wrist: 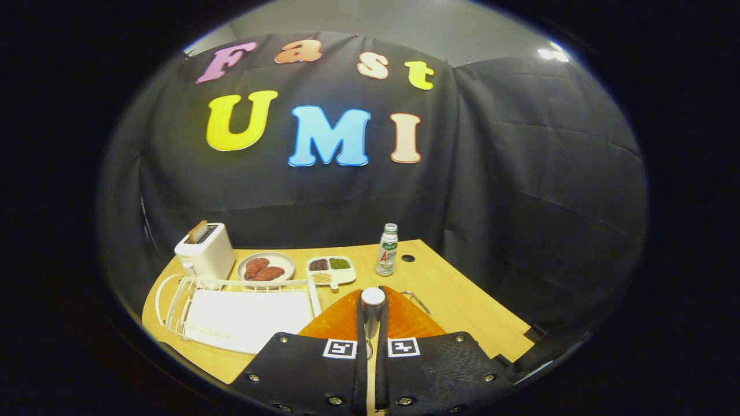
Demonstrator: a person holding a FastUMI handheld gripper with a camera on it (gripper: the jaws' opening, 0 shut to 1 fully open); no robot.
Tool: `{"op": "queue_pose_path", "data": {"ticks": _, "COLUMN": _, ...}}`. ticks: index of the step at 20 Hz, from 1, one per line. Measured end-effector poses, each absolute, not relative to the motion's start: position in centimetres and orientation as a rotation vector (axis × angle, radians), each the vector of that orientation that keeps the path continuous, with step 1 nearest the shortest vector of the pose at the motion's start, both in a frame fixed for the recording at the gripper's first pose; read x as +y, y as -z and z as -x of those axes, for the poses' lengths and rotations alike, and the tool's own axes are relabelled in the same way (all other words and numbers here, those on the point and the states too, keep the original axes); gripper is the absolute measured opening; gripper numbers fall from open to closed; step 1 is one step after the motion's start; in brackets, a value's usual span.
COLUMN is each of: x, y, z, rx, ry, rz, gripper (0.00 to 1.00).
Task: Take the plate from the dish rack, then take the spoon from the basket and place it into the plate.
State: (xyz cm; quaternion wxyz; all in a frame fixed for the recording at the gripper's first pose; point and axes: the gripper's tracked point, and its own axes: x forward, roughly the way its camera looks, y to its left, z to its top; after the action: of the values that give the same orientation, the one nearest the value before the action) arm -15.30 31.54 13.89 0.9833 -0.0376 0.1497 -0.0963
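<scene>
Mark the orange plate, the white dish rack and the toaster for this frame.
orange plate (341,320): gripper view, on its left half beside the fingers.
white dish rack (243,318): gripper view, on its white tray floor.
toaster (207,254): gripper view, on its front side.

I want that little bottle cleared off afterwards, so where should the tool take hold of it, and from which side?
Grip the bottle around its straight body, below the cap, coming level from the near side: it stands upright and alone, with the divided dish apart from it. The tool is shut on the spoon over the orange plate.
</scene>
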Motion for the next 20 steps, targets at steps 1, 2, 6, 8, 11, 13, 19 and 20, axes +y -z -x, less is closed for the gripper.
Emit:
{"op": "queue_pose_path", "data": {"ticks": 1, "x": 33.0, "y": -13.2, "z": 15.9, "rx": 0.310, "ry": 0.161, "rz": 0.081, "gripper": 0.05}}
{"op": "queue_pose_path", "data": {"ticks": 2, "x": 34.2, "y": -12.5, "z": 16.4, "rx": 0.320, "ry": 0.132, "rz": 0.090, "gripper": 0.05}}
{"op": "queue_pose_path", "data": {"ticks": 6, "x": 38.3, "y": -9.4, "z": 18.5, "rx": 0.365, "ry": 0.029, "rz": 0.126, "gripper": 0.05}}
{"op": "queue_pose_path", "data": {"ticks": 8, "x": 39.9, "y": -8.0, "z": 19.5, "rx": 0.381, "ry": -0.013, "rz": 0.128, "gripper": 0.05}}
{"op": "queue_pose_path", "data": {"ticks": 11, "x": 41.4, "y": -5.6, "z": 21.0, "rx": 0.408, "ry": -0.069, "rz": 0.140, "gripper": 0.05}}
{"op": "queue_pose_path", "data": {"ticks": 13, "x": 42.4, "y": -4.4, "z": 21.1, "rx": 0.427, "ry": -0.096, "rz": 0.143, "gripper": 0.05}}
{"op": "queue_pose_path", "data": {"ticks": 19, "x": 44.5, "y": -2.0, "z": 20.8, "rx": 0.436, "ry": -0.152, "rz": 0.130, "gripper": 0.05}}
{"op": "queue_pose_path", "data": {"ticks": 20, "x": 44.5, "y": -1.7, "z": 20.8, "rx": 0.436, "ry": -0.157, "rz": 0.133, "gripper": 0.05}}
